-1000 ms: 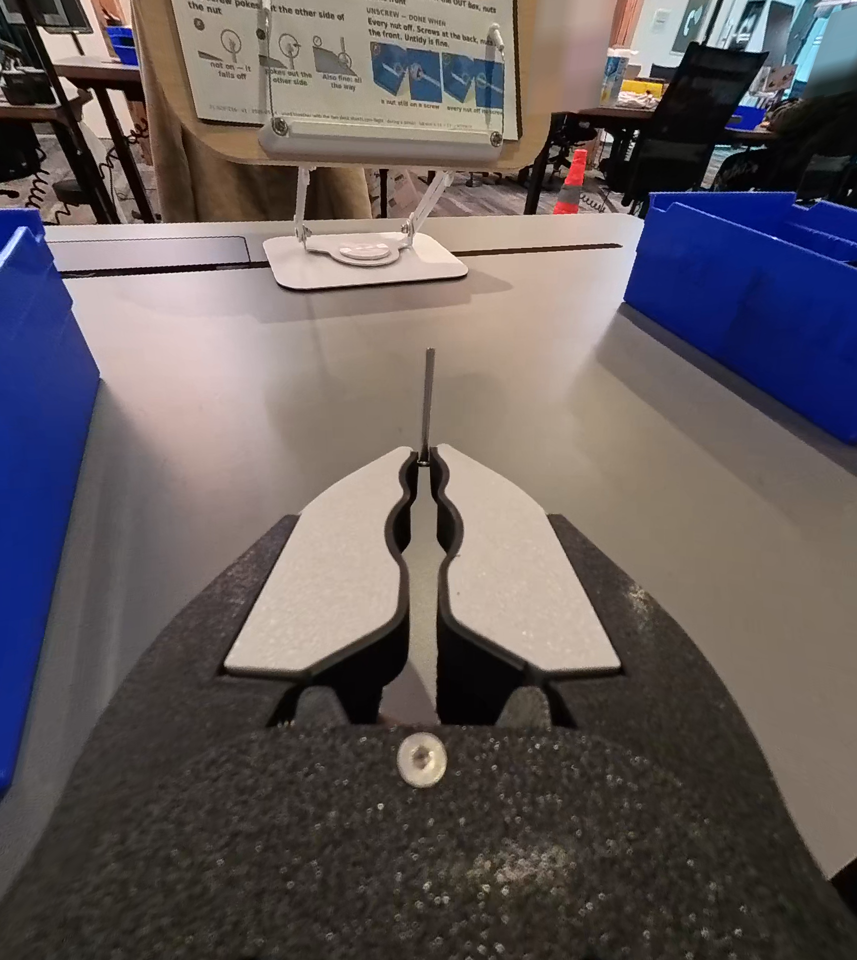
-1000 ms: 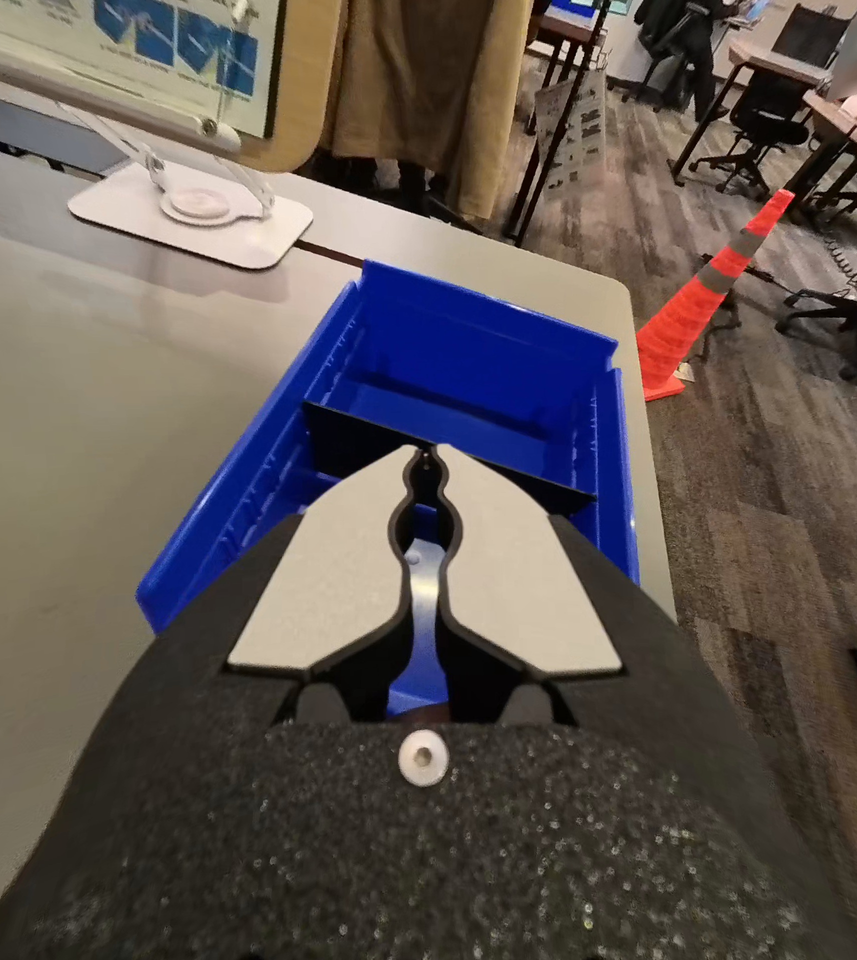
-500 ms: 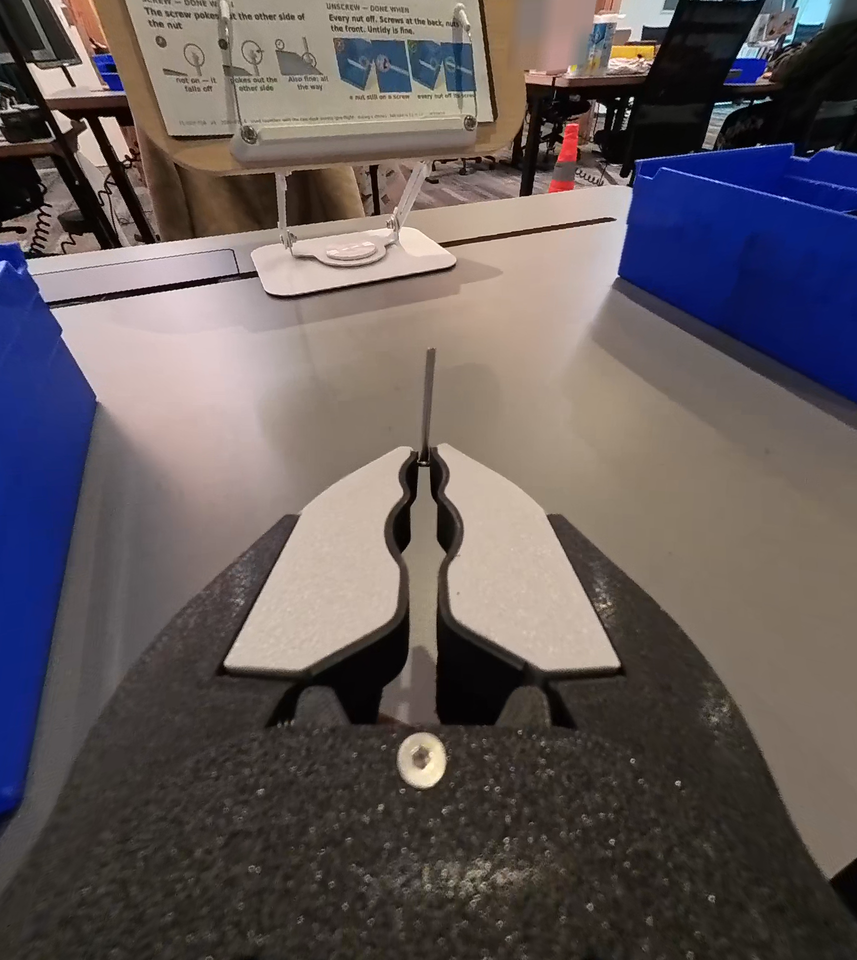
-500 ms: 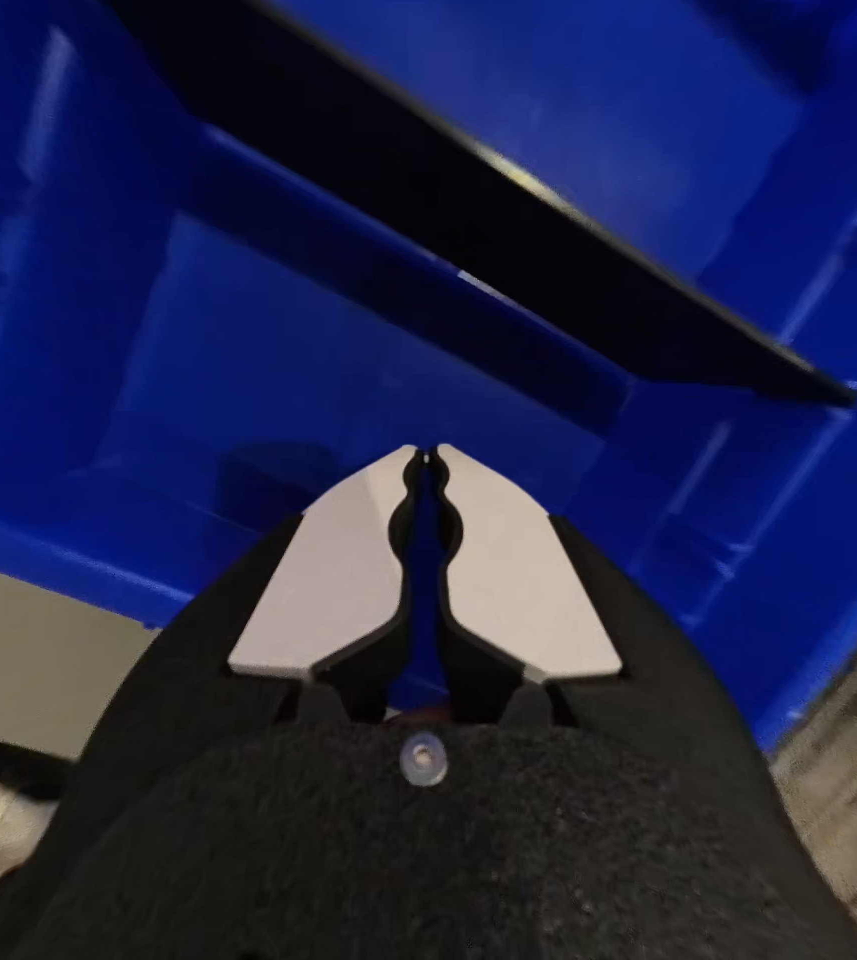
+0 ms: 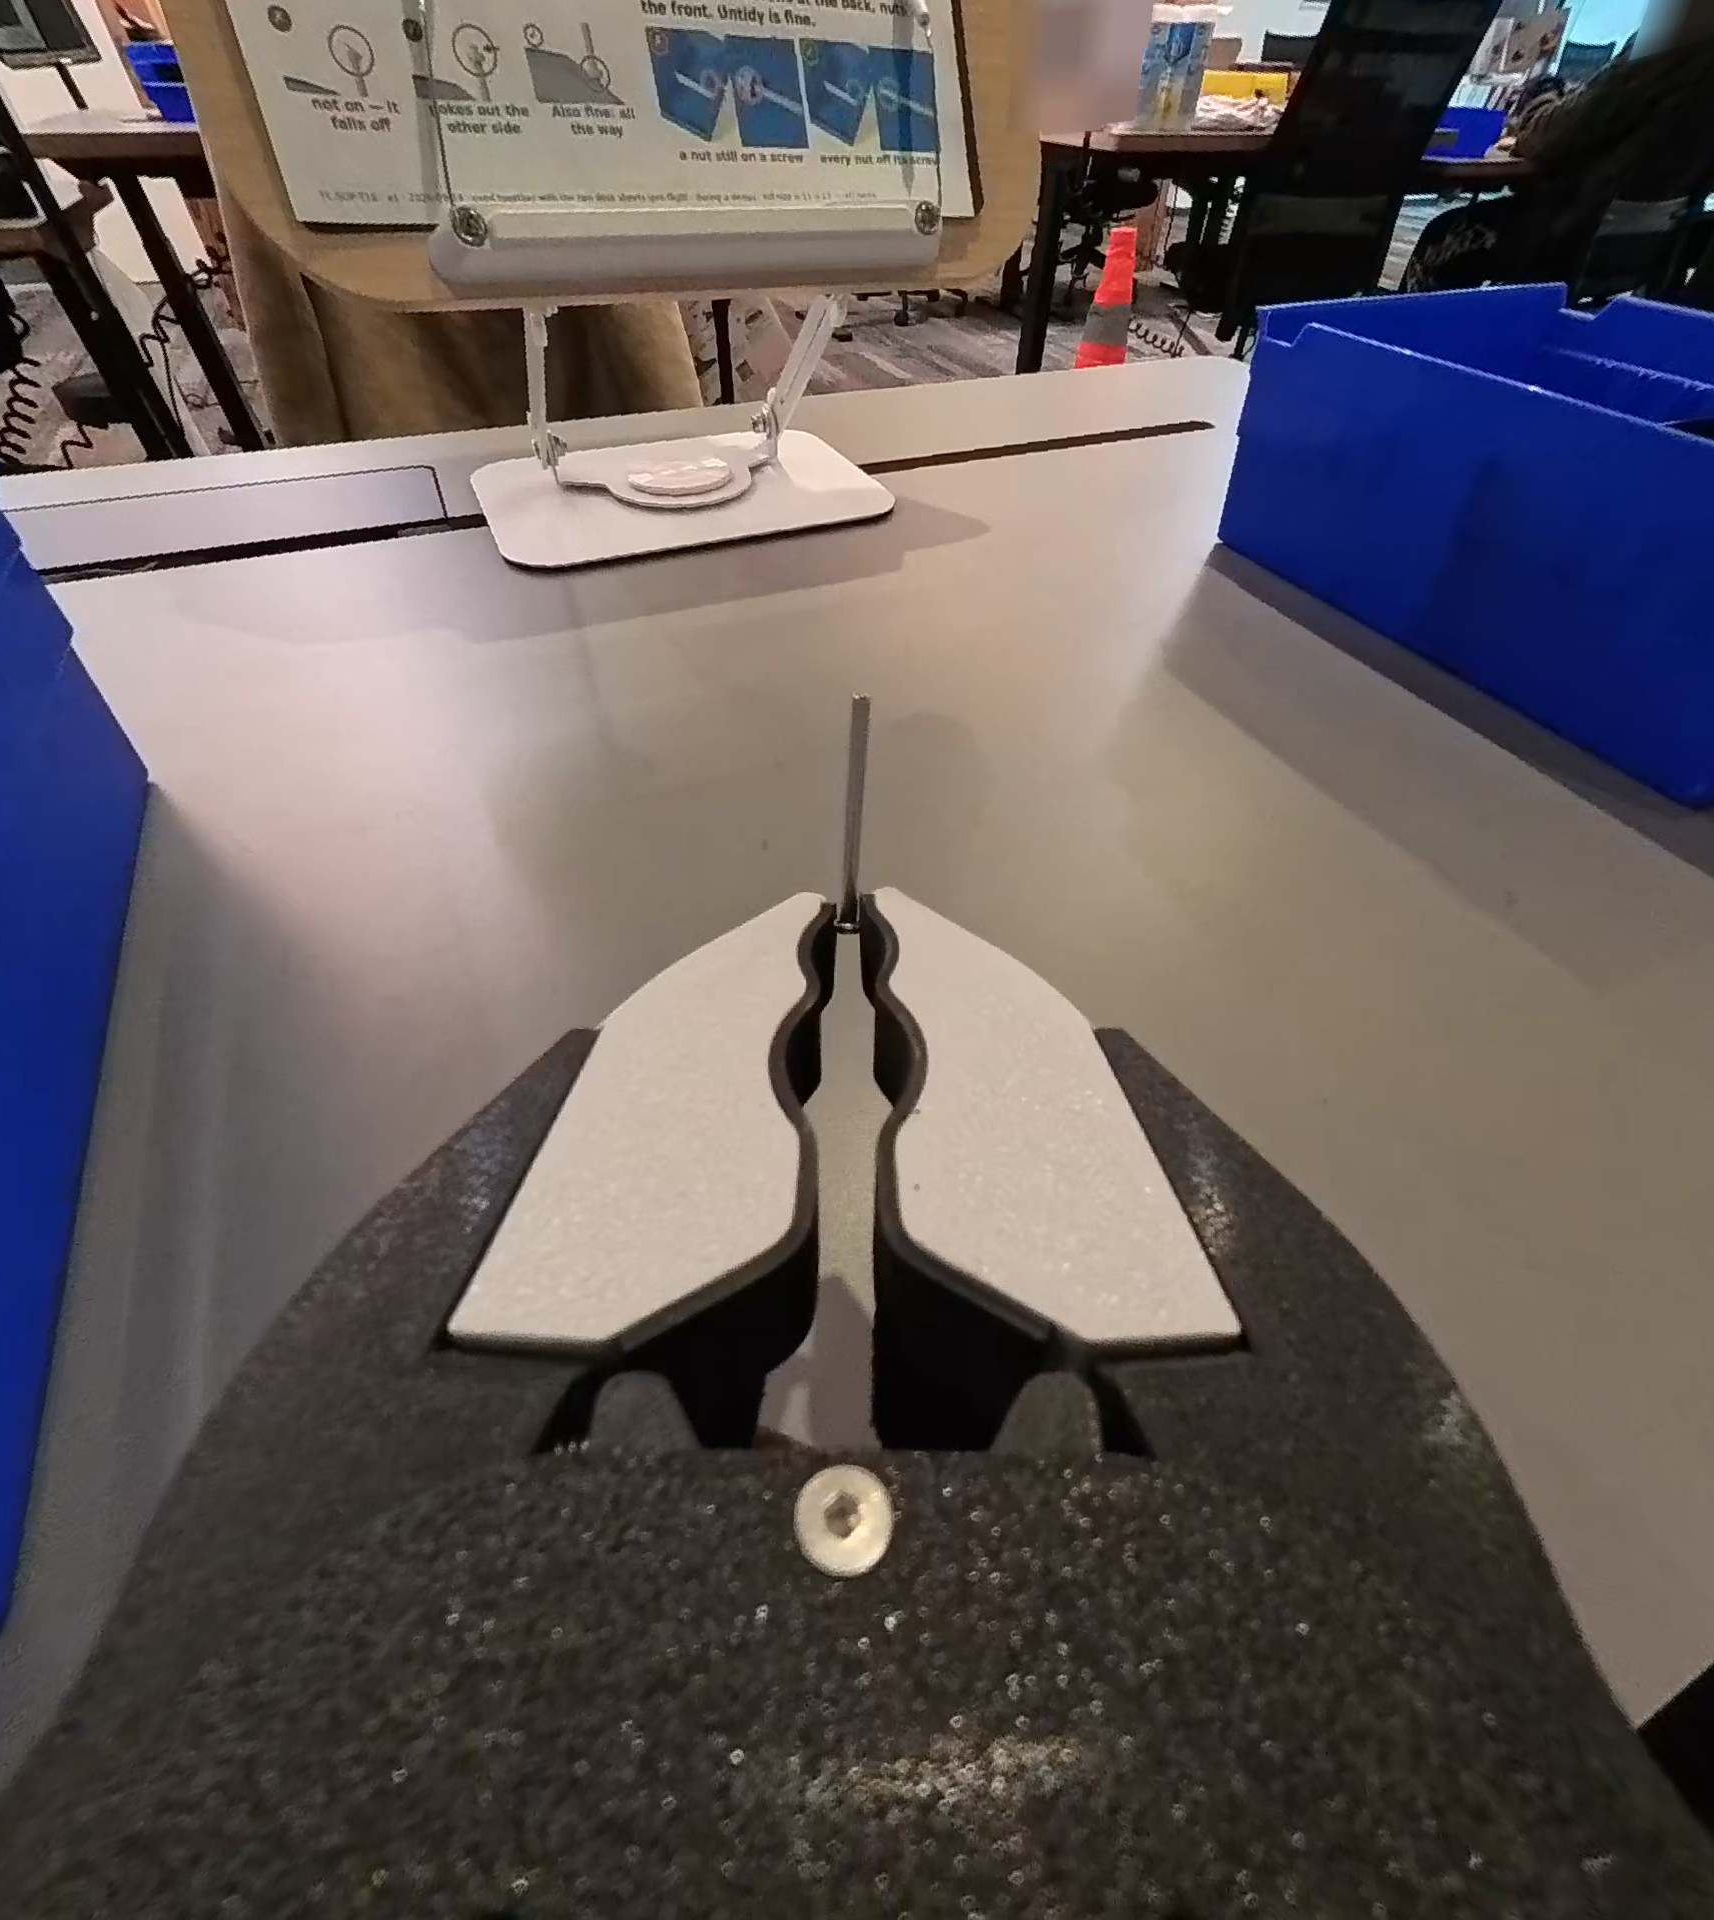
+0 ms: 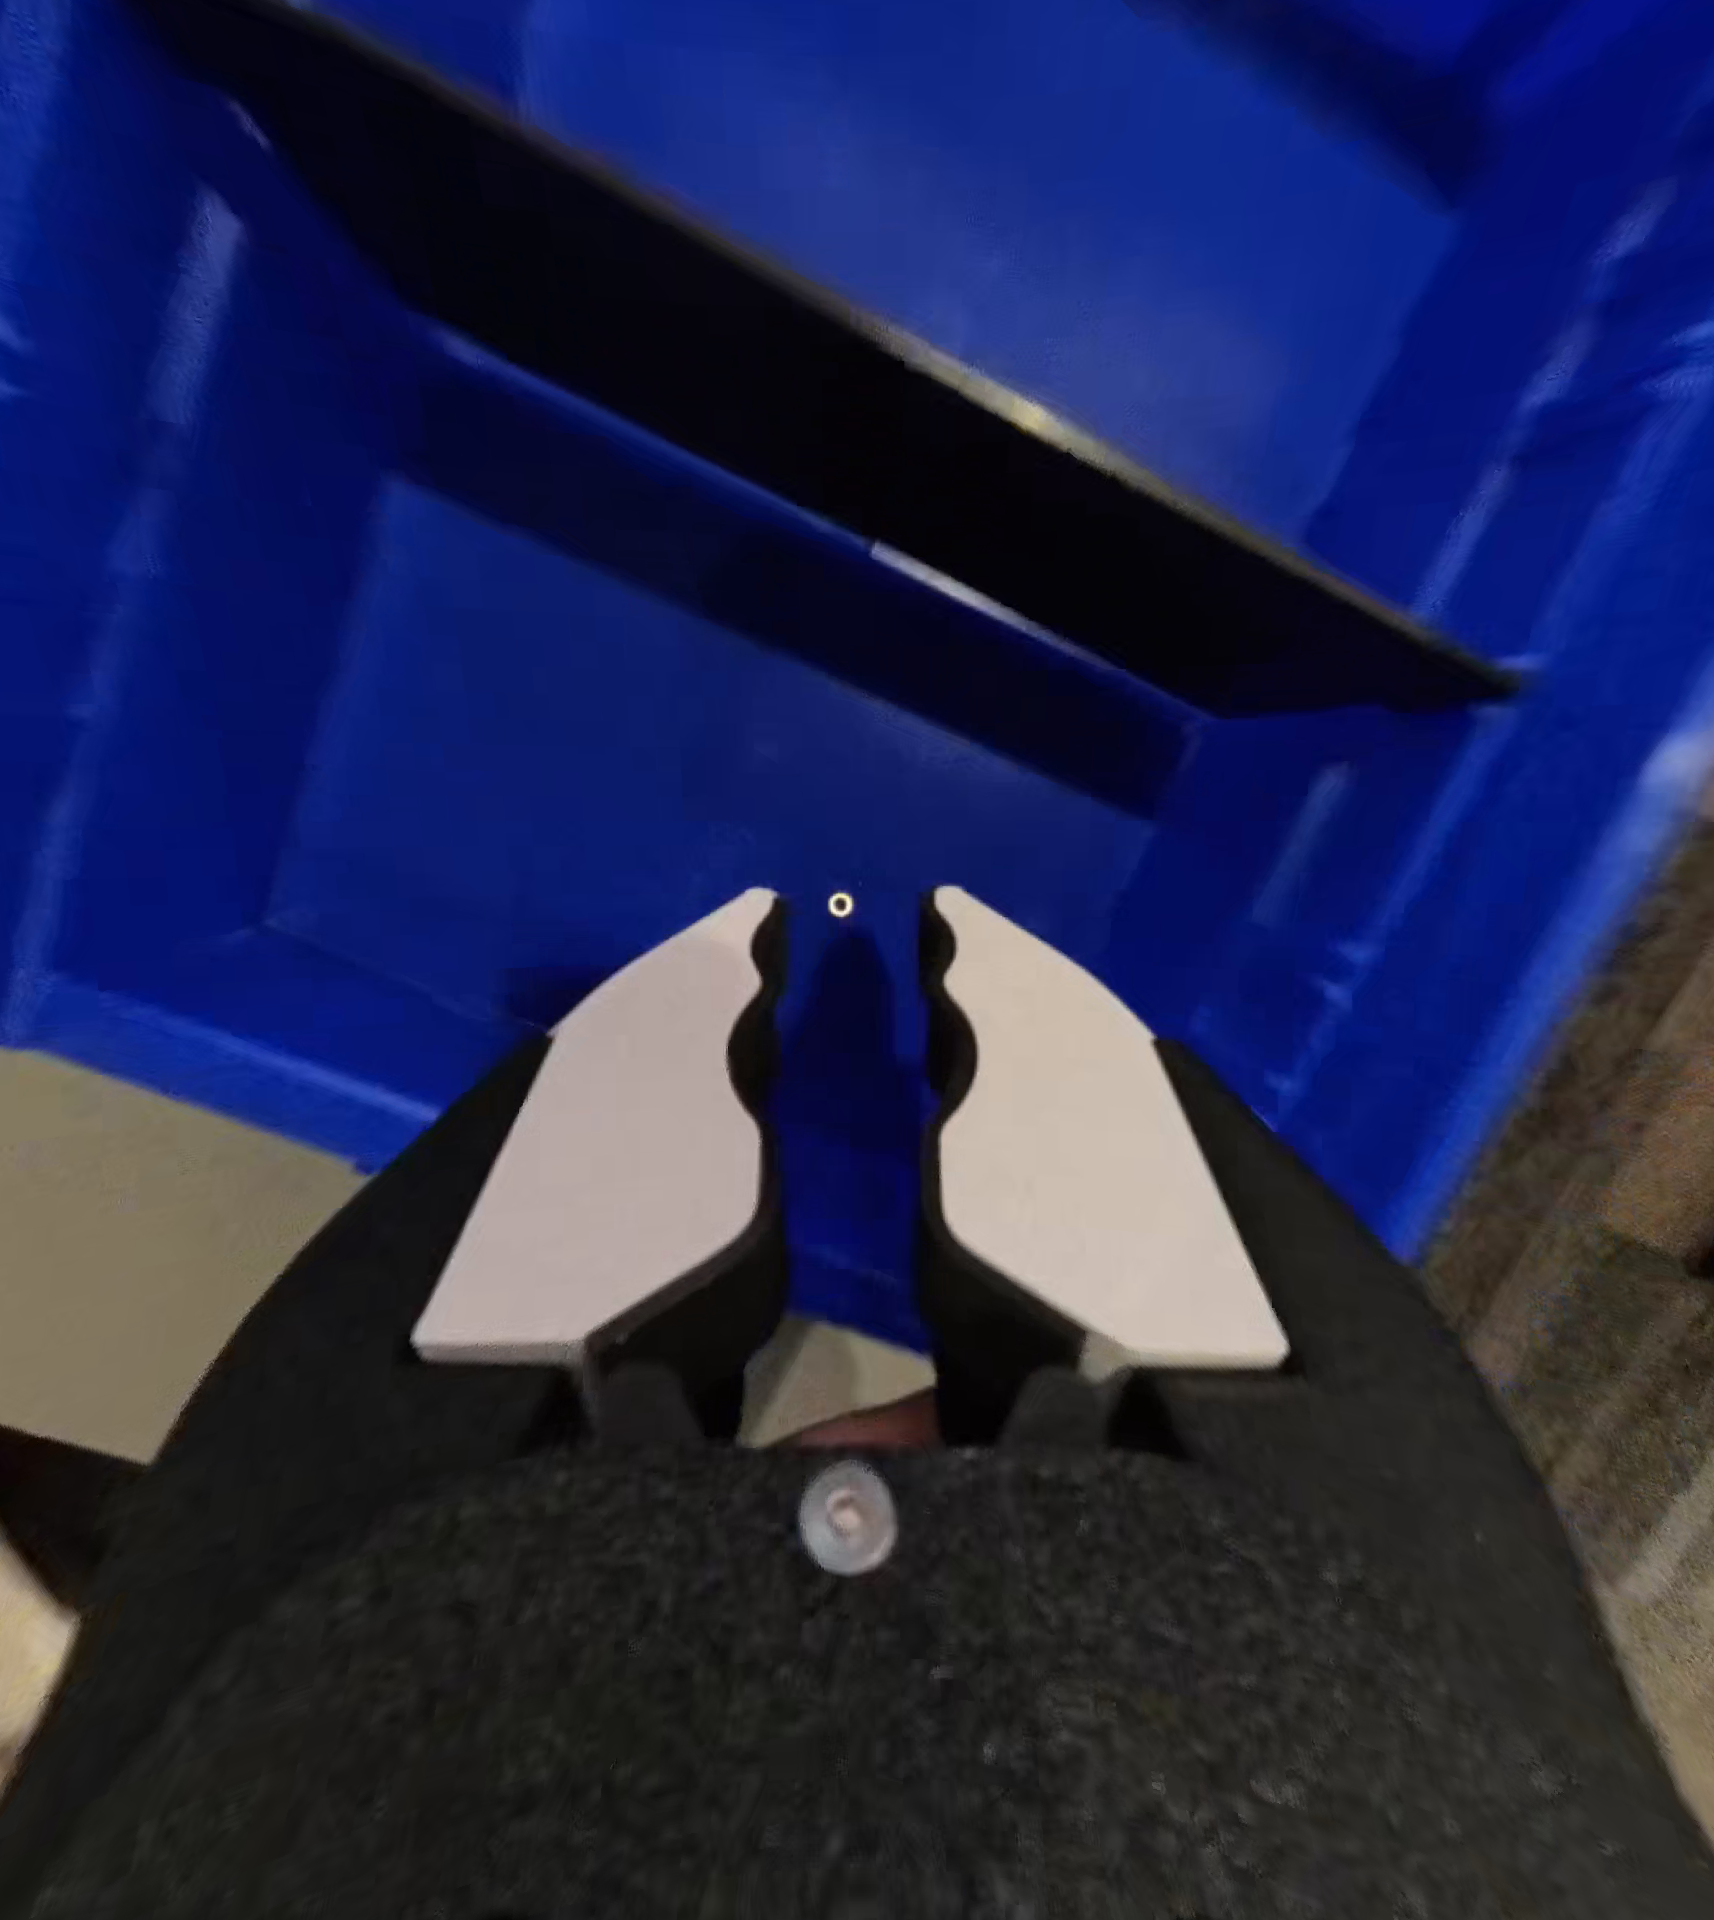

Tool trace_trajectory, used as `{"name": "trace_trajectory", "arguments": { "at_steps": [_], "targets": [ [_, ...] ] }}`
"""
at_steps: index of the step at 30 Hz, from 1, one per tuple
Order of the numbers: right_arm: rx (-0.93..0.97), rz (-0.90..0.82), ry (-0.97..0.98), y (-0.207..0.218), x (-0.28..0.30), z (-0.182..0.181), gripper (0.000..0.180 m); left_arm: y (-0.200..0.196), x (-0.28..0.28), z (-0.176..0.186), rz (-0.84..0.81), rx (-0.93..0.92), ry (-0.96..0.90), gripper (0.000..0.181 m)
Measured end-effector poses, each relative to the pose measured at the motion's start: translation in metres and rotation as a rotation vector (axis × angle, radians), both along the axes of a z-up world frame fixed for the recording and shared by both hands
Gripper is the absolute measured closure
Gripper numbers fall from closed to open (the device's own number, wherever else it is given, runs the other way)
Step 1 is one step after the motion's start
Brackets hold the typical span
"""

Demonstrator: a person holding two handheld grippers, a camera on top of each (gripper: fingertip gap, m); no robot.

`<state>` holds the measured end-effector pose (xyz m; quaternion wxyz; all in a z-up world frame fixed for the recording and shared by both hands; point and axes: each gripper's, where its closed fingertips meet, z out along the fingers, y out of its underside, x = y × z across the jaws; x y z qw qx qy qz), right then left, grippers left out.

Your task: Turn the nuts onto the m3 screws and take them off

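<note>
Now one screw (image 5: 855, 800) pinched in left jaws; right jaws apart over one nut (image 6: 839, 905)

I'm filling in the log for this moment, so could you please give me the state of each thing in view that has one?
left gripper: shut on the screw.
screw: bare, no nut on it, pointing forward over the table.
right gripper: open, empty, over the blue bin.
nut: loose in the bin's near compartment, ahead of the fingertips.
black divider: in place across the bin.
</note>
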<state>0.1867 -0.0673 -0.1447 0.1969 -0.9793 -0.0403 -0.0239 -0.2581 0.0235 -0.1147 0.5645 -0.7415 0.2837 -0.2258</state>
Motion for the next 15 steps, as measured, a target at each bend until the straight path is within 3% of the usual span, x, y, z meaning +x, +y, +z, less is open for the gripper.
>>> {"name": "trace_trajectory", "arguments": {
  "at_steps": [1, 4, 7, 11, 15],
  "targets": [
    [0.082, -0.013, -0.037, 0.001, -0.001, 0.022, 0.155, 0.0, 0.0, 0.0, 0.003, 0.001, 0.0, 0.177],
    [0.475, 0.006, -0.154, 0.006, -0.036, 0.107, 0.154, 0.001, -0.001, 0.001, 0.008, 0.006, -0.001, 0.177],
    [0.868, 0.118, -0.05, 0.008, -0.136, 0.164, 0.154, 0.001, -0.003, 0.003, 0.027, 0.022, -0.011, 0.177],
    [1.032, 0.26, 0.15, 0.018, -0.266, 0.135, 0.15, 0.002, -0.005, 0.006, 0.037, 0.037, -0.019, 0.177],
    [1.076, 0.267, 0.207, 0.033, -0.331, 0.085, 0.144, 0.003, -0.006, 0.006, 0.037, 0.021, -0.036, 0.177]
  ]
}}
